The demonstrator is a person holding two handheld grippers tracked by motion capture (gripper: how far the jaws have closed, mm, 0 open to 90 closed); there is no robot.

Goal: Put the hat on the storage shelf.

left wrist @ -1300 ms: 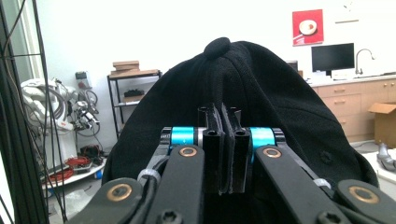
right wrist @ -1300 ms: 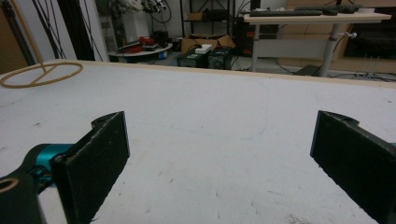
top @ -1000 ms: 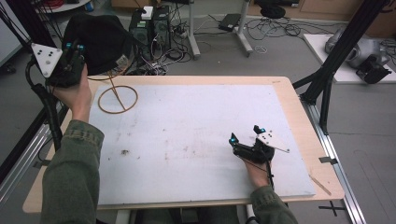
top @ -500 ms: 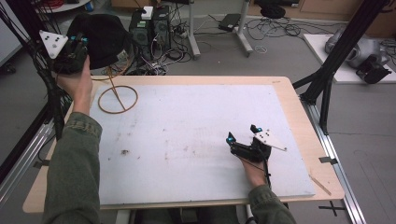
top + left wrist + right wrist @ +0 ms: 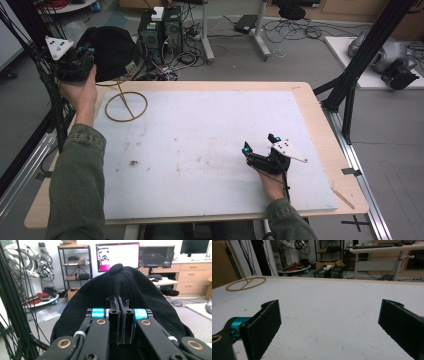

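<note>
The left gripper point(image 5: 80, 59) is held raised beyond the far-left corner of the counter point(image 5: 320, 125), above the floor rather than over the white mat point(image 5: 210, 145). In the left gripper view its two black fingers point(image 5: 115, 315) stand pressed together with a fold of a black cap point(image 5: 140, 290) caught between them — the cap's crown, topped by a small button, rises directly past the fingers. In the high view the same cap point(image 5: 112, 50) hangs as a dark, rounded mass just beside the gripper, off the counter's far edge. The left hand point(image 5: 82, 97) wraps the gripper's handle, with an olive-green sleeve point(image 5: 77, 185) running down toward the bottom of the view.

A wooden stand point(image 5: 126, 106) rests on the far-left part of the mat: a flat ring as base, with a thin rod rising from it and leaning toward the cap. In the right gripper view the stand point(image 5: 245, 283) appears at the far left of the counter.

The right gripper point(image 5: 260, 152) rests low on the mat at the near right, well apart from the stand and the cap. Its fingers point(image 5: 264, 325) are spread wide and hold nothing — bare mat lies between them. The right hand point(image 5: 272, 185) grips it from behind.
</note>
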